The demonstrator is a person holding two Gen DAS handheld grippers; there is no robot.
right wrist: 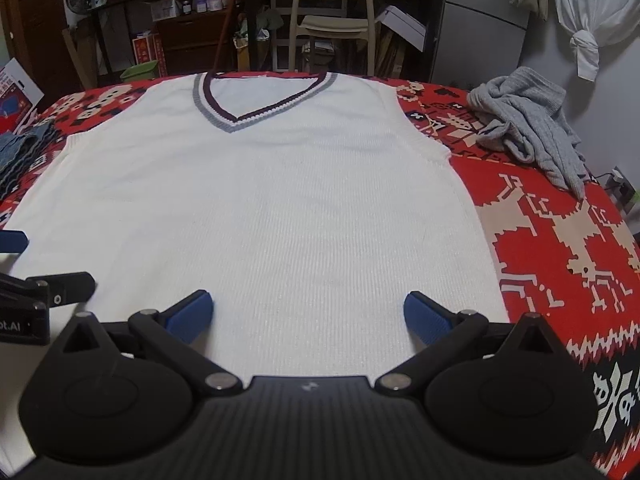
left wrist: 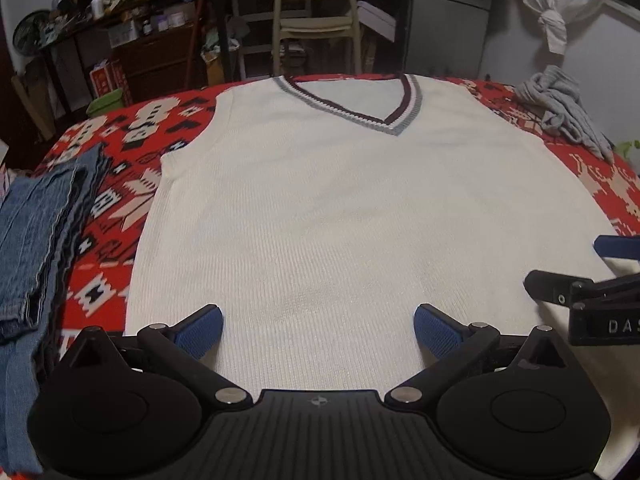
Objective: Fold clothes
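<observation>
Jaws of both the left gripper (left wrist: pixel 318 322) and right gripper (right wrist: pixel 308 312) stand wide, holding nothing, poised over the hem of the white vest (left wrist: pixel 340 208). It lies flat, unfolded, on the red-patterned tabletop (right wrist: pixel 560 240); folded jeans (left wrist: pixel 36 240) sit leftward, a crumpled grey garment (right wrist: pixel 528 120) seemingly waits.

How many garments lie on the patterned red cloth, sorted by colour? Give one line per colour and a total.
White: 1, the sleeveless V-neck vest spread flat
Blue: 1, the folded jeans at the left edge
Grey: 1, the crumpled knit garment at the right
Total: 3
</observation>
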